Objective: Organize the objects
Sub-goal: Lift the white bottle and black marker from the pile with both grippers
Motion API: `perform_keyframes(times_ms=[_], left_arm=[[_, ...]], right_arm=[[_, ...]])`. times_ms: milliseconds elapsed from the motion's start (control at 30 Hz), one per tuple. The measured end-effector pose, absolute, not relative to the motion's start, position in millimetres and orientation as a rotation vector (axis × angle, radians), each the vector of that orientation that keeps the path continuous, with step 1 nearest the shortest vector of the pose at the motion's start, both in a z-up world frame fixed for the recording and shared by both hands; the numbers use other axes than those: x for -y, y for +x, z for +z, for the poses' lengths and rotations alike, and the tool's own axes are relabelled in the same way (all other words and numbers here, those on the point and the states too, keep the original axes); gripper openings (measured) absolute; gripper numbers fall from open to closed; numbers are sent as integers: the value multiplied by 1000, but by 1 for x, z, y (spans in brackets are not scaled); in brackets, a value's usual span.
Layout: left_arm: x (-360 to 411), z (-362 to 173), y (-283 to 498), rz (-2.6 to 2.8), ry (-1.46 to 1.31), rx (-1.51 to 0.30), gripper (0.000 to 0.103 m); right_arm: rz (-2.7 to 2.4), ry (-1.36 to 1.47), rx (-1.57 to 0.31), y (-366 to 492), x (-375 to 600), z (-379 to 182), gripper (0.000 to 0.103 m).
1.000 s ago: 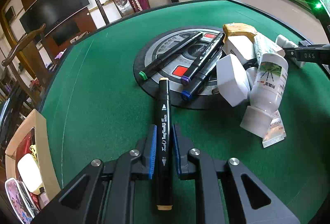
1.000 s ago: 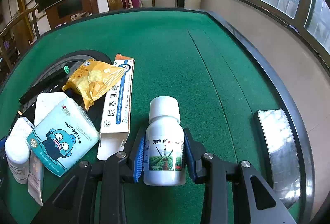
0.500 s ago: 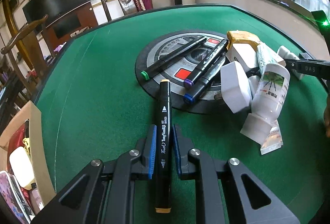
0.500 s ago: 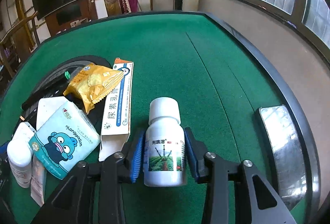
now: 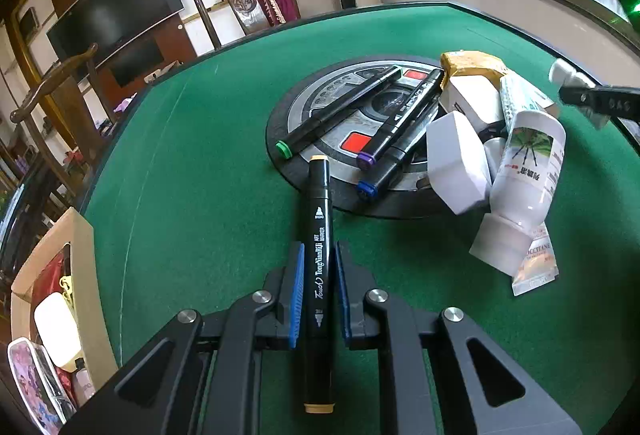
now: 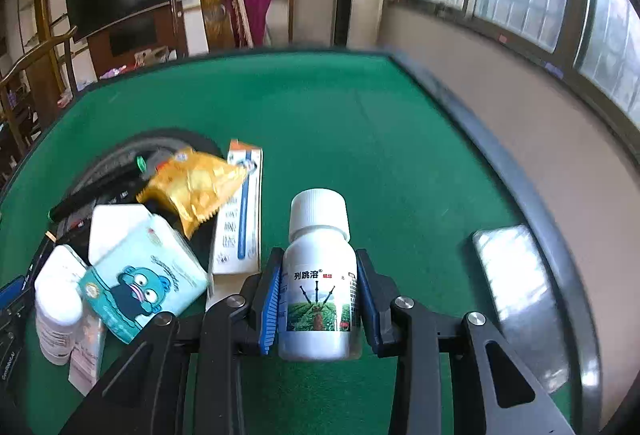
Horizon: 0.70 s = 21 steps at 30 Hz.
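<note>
In the left wrist view, the left gripper (image 5: 318, 285) is clenching its jaws on a black art marker (image 5: 319, 267) with tan caps, and the blue pads are pressing on the barrel from both sides. The marker is pointing away from the camera, toward a round grey control panel (image 5: 340, 115) in the middle of the green table (image 5: 192, 171). On this panel three more black markers are lying: one with a green cap (image 5: 338, 113), one with a purple cap (image 5: 402, 119) and one with a blue cap (image 5: 394, 165). Just right of them a pile is lying, with a white bottle (image 5: 520, 181) on its side and a white box (image 5: 456, 163).

In the right wrist view, the right gripper (image 6: 318, 299) is grasping a small white pesticide bottle (image 6: 318, 283) with a white cap; its jaws have just been closing a little, with the bottle between the pads. The bottle is hanging over the green felt, right of a tissue pack (image 6: 144, 283) with a cartoon figure, a yellow snack bag (image 6: 196, 187) and a long white carton (image 6: 240, 215).
</note>
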<state>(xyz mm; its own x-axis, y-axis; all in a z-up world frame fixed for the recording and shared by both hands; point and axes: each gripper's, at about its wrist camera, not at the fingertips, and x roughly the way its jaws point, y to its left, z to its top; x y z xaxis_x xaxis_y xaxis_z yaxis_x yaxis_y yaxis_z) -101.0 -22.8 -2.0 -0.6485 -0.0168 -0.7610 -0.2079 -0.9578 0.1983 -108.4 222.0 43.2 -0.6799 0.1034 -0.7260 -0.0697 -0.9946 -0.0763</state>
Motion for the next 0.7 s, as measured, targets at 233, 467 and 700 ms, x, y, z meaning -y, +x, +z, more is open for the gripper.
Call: perform_keyframes(times_ms=[233, 467, 700], left_arm=[[21, -3, -100, 2729, -1260, -432, 14], [22, -2, -101, 2734, -1258, -417, 14], [26, 2, -98, 2744, -1236, -370, 14]], right_arm=[[2836, -1101, 174, -100, -202, 59, 36], [2875, -1085, 235, -94, -180, 57, 36], [2897, -1081, 257, -87, -173, 56, 37]])
